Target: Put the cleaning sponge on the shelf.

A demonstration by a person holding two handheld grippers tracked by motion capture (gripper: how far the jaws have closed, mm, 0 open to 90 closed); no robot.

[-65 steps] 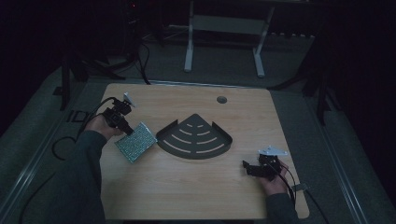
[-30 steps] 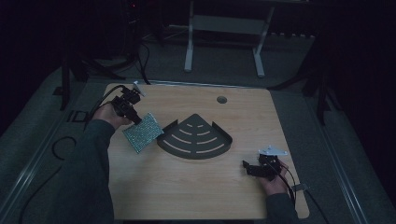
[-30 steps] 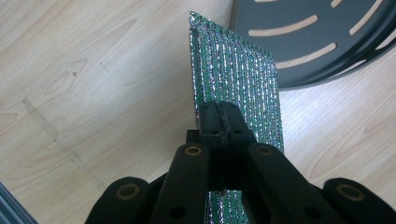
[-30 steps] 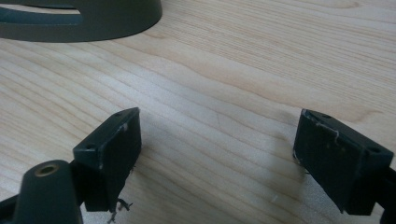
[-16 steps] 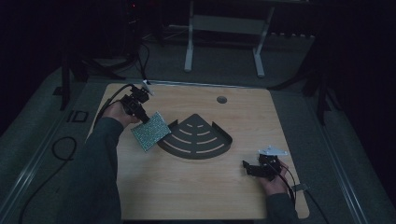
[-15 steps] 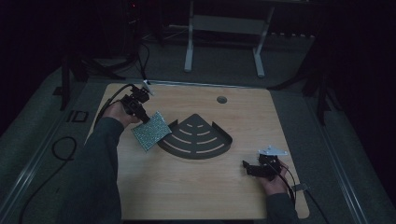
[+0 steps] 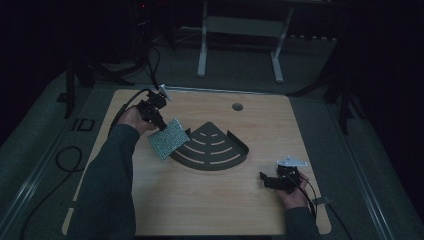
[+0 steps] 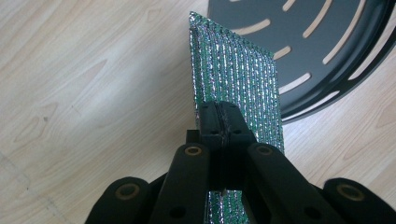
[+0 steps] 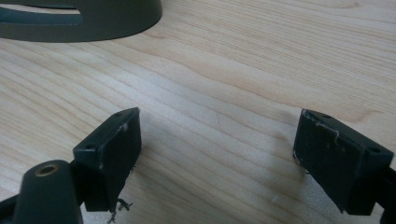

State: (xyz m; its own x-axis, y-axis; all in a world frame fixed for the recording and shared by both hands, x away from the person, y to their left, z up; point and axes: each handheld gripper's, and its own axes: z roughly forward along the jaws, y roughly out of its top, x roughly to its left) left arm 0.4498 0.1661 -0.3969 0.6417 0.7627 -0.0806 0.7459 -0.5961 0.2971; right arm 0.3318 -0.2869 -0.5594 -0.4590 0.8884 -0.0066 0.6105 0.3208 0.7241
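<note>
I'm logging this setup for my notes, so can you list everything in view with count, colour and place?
scouring pad: one, glittery green and silver, clamped at its edge and carried over the table at the left rim of the rack.
corner rack: one, dark, fan-shaped with curved slots, flat at mid table.
table: one, light wood, with a round hole near its far edge.
metal stand: one, pale grey, on the floor beyond the table.
left gripper: one, black, jaws shut on the scouring pad, far left of the table.
right gripper: one, black, jaws open with nothing between them, low over the near right of the table.
</note>
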